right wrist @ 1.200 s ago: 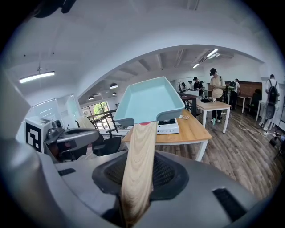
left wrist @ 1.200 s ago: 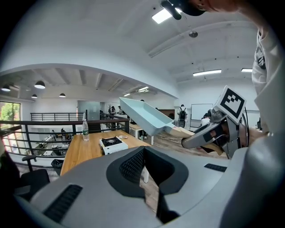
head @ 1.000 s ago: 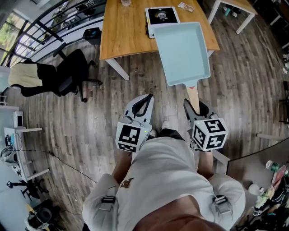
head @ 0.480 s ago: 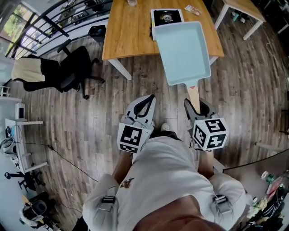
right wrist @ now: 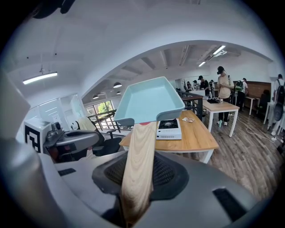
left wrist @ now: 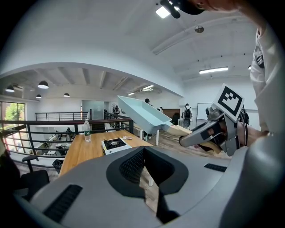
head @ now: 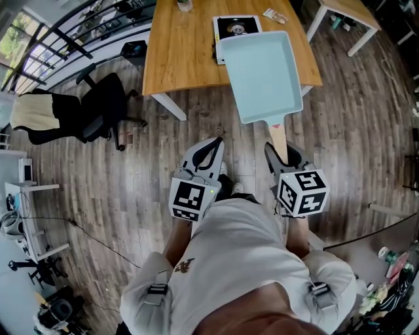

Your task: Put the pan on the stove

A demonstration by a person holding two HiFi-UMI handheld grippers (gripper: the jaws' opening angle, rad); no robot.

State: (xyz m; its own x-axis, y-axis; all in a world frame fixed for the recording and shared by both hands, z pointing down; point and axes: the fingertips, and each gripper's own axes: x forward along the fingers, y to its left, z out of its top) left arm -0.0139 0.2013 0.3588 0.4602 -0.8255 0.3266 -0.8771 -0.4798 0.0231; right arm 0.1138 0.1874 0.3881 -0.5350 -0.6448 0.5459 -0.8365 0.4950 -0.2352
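A light blue square pan (head: 264, 75) with a wooden handle (head: 278, 139) is held out level above the wood floor. My right gripper (head: 281, 152) is shut on the handle's end, and the right gripper view shows the handle (right wrist: 139, 164) running between the jaws up to the pan (right wrist: 149, 100). The small white single-burner stove (head: 236, 27) sits on the wooden table (head: 183, 52) ahead, partly hidden behind the pan's far edge. It also shows as a stove (right wrist: 169, 128) under the pan. My left gripper (head: 209, 152) hangs beside, shut and holding nothing.
A plastic bottle (left wrist: 87, 131) and a small packet (head: 273, 13) stand on the table near the stove. A black office chair (head: 98, 108) is left of the table, by a railing. A second, white-legged table (head: 340, 13) stands at the right, with people (right wrist: 224, 84) beyond.
The table and stove shift slightly in the head view as the person moves. The pan stays in the right gripper, and both grippers keep their pose.
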